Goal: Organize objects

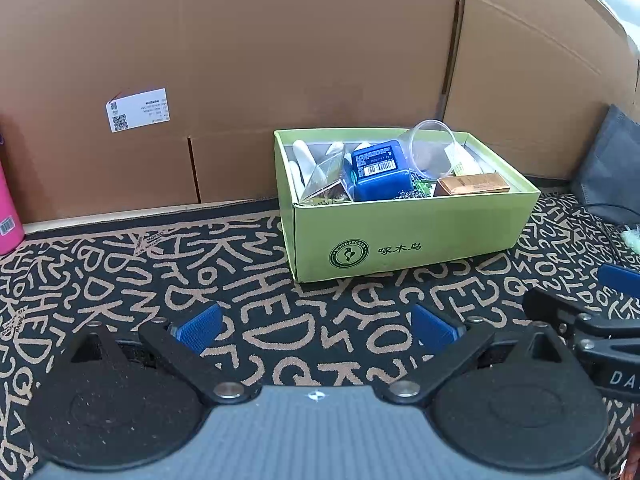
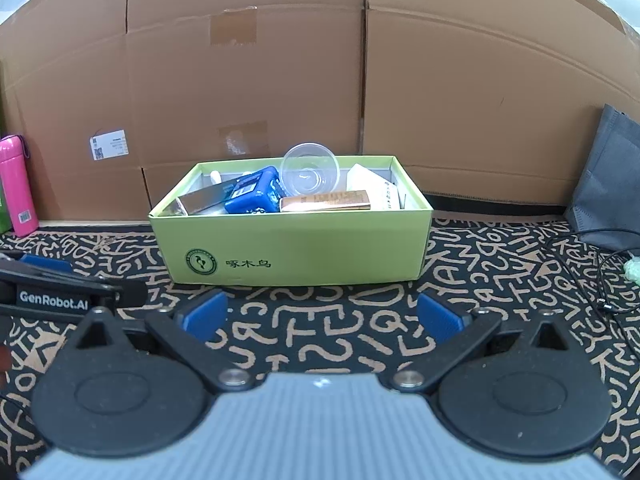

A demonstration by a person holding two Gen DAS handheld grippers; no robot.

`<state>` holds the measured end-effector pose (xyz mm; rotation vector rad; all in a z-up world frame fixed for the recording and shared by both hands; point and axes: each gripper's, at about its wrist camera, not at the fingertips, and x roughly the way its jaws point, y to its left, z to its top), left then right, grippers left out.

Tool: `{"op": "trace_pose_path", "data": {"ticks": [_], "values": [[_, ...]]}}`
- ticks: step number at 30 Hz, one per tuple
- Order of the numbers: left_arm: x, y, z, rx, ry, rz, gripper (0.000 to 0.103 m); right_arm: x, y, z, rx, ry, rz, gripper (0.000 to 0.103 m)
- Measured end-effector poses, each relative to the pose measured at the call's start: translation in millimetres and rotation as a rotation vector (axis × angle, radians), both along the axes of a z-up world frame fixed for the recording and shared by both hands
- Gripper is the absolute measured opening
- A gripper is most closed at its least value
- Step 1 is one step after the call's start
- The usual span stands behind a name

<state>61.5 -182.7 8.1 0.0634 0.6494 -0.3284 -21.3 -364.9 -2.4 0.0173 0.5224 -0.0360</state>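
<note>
Inside the open light-green cardboard box (image 2: 288, 240), which sits on the black patterned cloth with tan lettering (image 2: 320, 332) against the brown cardboard wall (image 2: 440, 100), lie the things to be sorted: a blue plastic case with a barcode label (image 2: 252, 196), a clear plastic cup (image 2: 310, 176) tipped on its side just behind it, and a flat copper-brown carton (image 2: 326, 202) lying along the box's front wall, its long axis parallel to that wall. The box lies straight ahead of the right hand-held gripper (image 2: 320, 318) and ahead and to the right of the left hand-held gripper (image 1: 316, 328), so the right one looks the more squarely lined up. Both have their blue-padded jaws spread wide and hold nothing. A pink bottle (image 2: 16, 184) stands well to the left of the box, a grey fabric bag (image 2: 608, 184) well to its right.
</note>
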Motion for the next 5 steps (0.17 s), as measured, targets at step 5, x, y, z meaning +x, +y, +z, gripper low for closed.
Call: {"op": "trace_pose_path", "data": {"ticks": [5], "values": [[-0.8, -0.1, -0.2, 0.0, -0.003, -0.002, 0.103, 1.1, 1.2, -1.1, 0.009, 0.004, -0.002, 0.103]]}}
